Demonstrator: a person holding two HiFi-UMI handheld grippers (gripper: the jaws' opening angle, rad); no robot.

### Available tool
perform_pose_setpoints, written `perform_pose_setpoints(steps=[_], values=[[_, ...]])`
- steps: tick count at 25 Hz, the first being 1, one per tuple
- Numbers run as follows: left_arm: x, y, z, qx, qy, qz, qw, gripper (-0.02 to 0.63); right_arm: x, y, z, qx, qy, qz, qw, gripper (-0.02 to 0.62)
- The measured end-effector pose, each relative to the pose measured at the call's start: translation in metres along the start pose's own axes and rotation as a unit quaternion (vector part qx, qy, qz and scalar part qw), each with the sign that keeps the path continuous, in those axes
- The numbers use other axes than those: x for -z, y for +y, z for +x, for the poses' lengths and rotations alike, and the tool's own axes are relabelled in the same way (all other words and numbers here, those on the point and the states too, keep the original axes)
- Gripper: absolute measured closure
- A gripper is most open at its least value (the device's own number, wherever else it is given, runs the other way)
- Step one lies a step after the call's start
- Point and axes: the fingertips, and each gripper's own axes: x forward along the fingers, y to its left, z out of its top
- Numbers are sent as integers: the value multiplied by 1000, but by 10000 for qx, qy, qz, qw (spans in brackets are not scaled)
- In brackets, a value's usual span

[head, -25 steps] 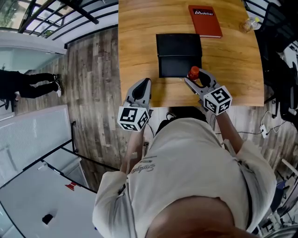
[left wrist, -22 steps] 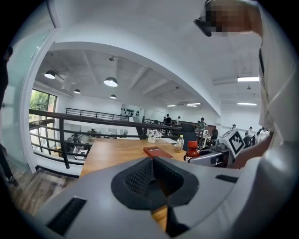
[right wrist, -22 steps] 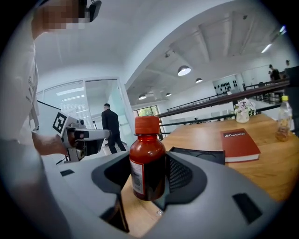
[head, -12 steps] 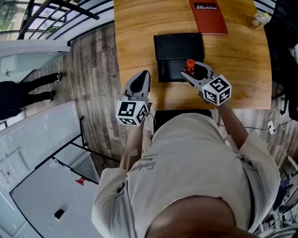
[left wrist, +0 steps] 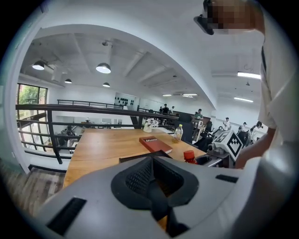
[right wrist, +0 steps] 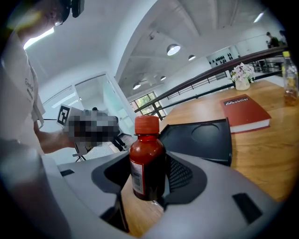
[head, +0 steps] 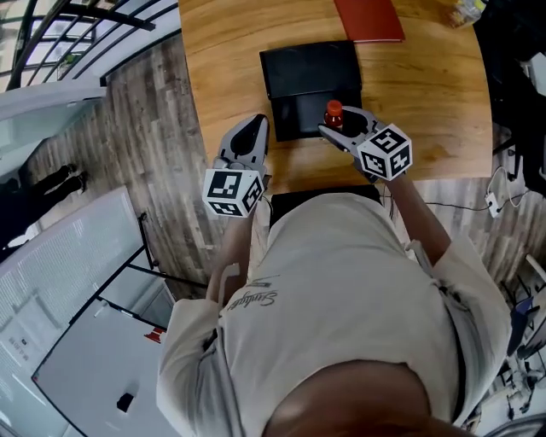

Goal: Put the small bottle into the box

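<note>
The small bottle point(head: 333, 113) of dark red liquid with an orange-red cap stands upright between the jaws of my right gripper point(head: 343, 128), which is shut on it. In the right gripper view the bottle point(right wrist: 147, 163) is clamped at its body, above the wooden table. The black box point(head: 311, 81) lies open just beyond it, and its tray with a round recess point(right wrist: 201, 137) shows behind the bottle. My left gripper point(head: 247, 138) hangs off the table's near left edge with its jaws together and nothing in them point(left wrist: 156, 196).
A red book point(head: 368, 19) lies behind the box, and a clear drink bottle point(head: 467, 10) stands at the far right corner. The wooden table point(head: 426, 94) ends at my body. A railing and plank floor lie to the left. A flower vase point(right wrist: 242, 77) stands far back.
My right gripper has carried the bottle forward and left, from the table's front edge to over the box's near right part. The left gripper has stayed by the table edge.
</note>
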Motion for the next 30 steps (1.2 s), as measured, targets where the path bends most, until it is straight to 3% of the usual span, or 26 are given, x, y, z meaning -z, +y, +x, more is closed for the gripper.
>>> perform_pose_setpoints(steps=[7,12,18,25,30], values=[[-10,-7,8,506,-148,47,9986,586,12,9,10,248,387,409,9981,377],[-11,7,-3,613,-237,15,9978,586,22,6,29,507,535,924,9930,377],[-2,20,-15,785,-327,-147,9963,586,27,-1,46,809,874,905,9887,377],[2,32,-19,981,-440,-145,9941,586,51,-7,63,952,1569,1406,9729,377],[-2,30,-15,1176,-513,-53,9917,586,57,-17,70,1059,1736,1520,9672,377]])
